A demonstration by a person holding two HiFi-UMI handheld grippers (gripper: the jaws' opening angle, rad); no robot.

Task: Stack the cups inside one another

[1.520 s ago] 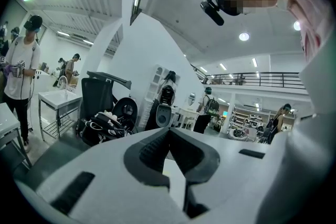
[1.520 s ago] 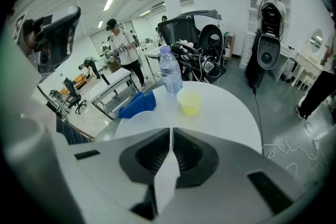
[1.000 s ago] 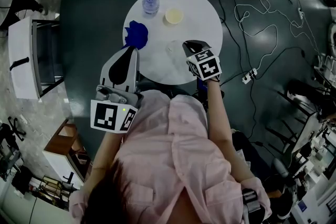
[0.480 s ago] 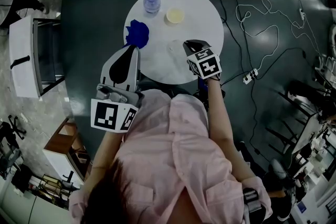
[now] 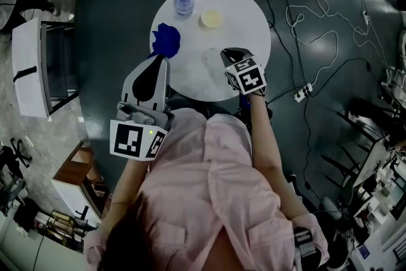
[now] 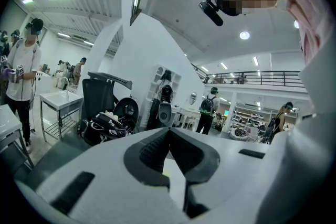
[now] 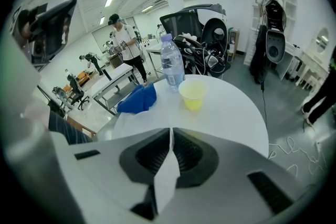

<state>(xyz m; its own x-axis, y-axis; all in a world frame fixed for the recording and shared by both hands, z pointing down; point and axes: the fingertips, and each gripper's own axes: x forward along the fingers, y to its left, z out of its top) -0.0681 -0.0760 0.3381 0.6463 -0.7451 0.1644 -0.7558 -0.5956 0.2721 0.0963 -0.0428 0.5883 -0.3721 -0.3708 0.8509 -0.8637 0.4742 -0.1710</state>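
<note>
Round white table (image 5: 247,16), left gripper (image 5: 161,59) at its near-left edge, jaws pressed together, right gripper (image 5: 229,53) over its near side, jaws closed and empty, blue cloth (image 5: 166,40) beside left gripper, water bottle (image 5: 183,3), yellow cup (image 5: 210,18) just beside bottle, upright, far side.

The right gripper (image 5: 231,54) is creeping a little toward 11 o'clock over the near edge of the round white table (image 5: 254,16), and its marker cube is shifting with it. In the head view the table, the water bottle (image 5: 183,2) and the yellow cup (image 5: 211,18) are drifting very slightly toward 1 o'clock.
</note>
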